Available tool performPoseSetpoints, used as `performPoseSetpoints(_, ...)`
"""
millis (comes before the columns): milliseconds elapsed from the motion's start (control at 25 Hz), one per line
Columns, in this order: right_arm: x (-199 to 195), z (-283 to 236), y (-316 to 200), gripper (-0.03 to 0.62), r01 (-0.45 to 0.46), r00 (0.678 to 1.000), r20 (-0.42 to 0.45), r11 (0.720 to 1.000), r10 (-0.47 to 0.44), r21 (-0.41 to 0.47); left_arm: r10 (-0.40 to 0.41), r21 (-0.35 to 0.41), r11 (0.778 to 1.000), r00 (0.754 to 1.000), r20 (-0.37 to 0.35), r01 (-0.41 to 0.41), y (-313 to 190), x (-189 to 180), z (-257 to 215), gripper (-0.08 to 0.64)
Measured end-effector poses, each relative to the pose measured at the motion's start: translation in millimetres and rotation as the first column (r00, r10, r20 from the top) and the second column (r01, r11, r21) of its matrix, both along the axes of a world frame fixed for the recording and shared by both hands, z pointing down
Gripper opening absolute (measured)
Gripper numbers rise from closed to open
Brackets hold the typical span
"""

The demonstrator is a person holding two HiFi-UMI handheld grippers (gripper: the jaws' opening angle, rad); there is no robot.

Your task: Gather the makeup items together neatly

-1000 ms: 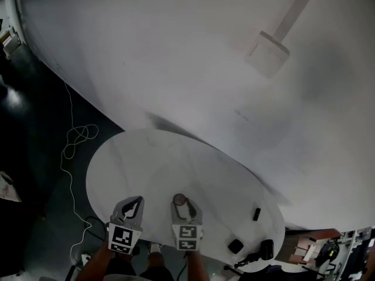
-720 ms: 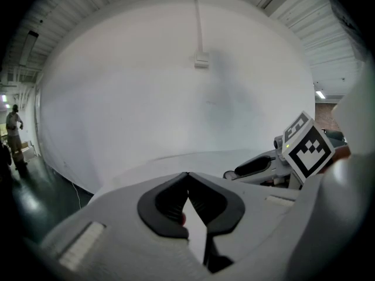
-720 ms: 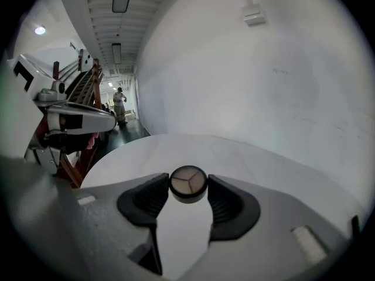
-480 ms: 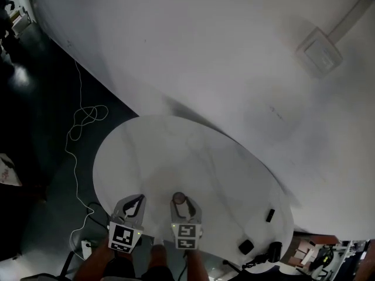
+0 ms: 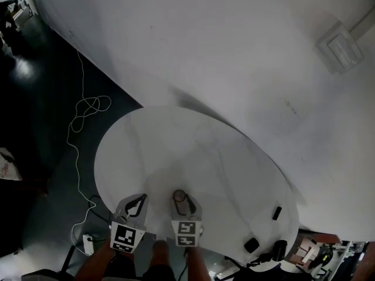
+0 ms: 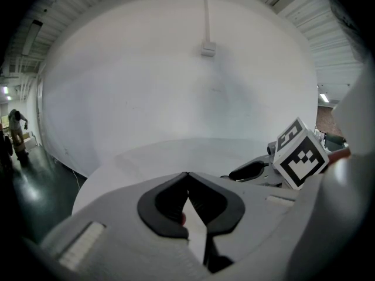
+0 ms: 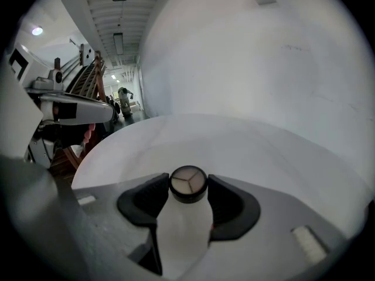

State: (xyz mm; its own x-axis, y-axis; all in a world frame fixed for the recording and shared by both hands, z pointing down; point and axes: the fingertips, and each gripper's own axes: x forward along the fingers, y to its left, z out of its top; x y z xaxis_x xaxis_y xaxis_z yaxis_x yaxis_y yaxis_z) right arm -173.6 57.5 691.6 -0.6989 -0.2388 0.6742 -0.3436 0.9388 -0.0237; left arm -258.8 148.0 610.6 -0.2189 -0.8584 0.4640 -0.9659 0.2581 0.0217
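Nearest to you, at the 6 o'clock edge of the round white counter (image 5: 176,151), your two hands hold the tongs side by side. They are close together but not touching.

Your left tongs (image 6: 187,175) are closed. The dark tips meet at the front, and only a thin gap stays open behind them. I see nothing gripped between them.

Your right tongs (image 7: 188,184) are about half open and they hold a white bottle (image 7: 183,230). The pads press on its two sides just under the dark round cap. The bottle lies along the jaws, with the cap pointing away from you toward 12 o'clock. It is above the counter, near the 6 o'clock rim.

Farther away, at about 4 o'clock on the counter and well apart from your tongs, there are two small things. One is a black square case (image 5: 252,244) close to the rim, and the other is a small dark stick (image 5: 277,213) a little behind it. One more dark object (image 5: 280,249) is at the very rim. I cannot tell if it rests on the counter.

The middle and far part of the counter are bare white.

At 9 to 10 o'clock a thin white cable (image 5: 82,113) lies in loops on the dark floor (image 5: 35,157). Behind the counter, at 12 o'clock, a white wall (image 5: 222,51) rises, and a pale box (image 5: 341,45) is fixed on it at about 2 o'clock.
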Motion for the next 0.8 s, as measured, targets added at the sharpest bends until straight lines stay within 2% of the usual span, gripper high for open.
performPoseSetpoints(640, -2.3, 8.7, 3.7, 0.213, -0.023, 1.000, -0.011, 1.000, 0.023, 0.005, -0.001, -0.008, 1.000, 1.000, 0.003, 0.001, 6.5, -2.7, 1.6, 0.009)
performPoseSetpoints(720, -2.5, 9.1, 4.5, 0.259, -0.018, 1.000, -0.012, 1.000, 0.018, 0.005, 0.000, -0.009, 1.000, 1.000, 0.005, 0.000, 5.8, -2.9, 1.5, 0.009)
performPoseSetpoints(800, -2.6, 9.5, 5.0, 0.259, -0.015, 1.000, -0.013, 1.000, 0.015, 0.004, 0.000, -0.009, 1.000, 1.000, 0.007, 0.000, 5.3, -3.6, 1.1, 0.009)
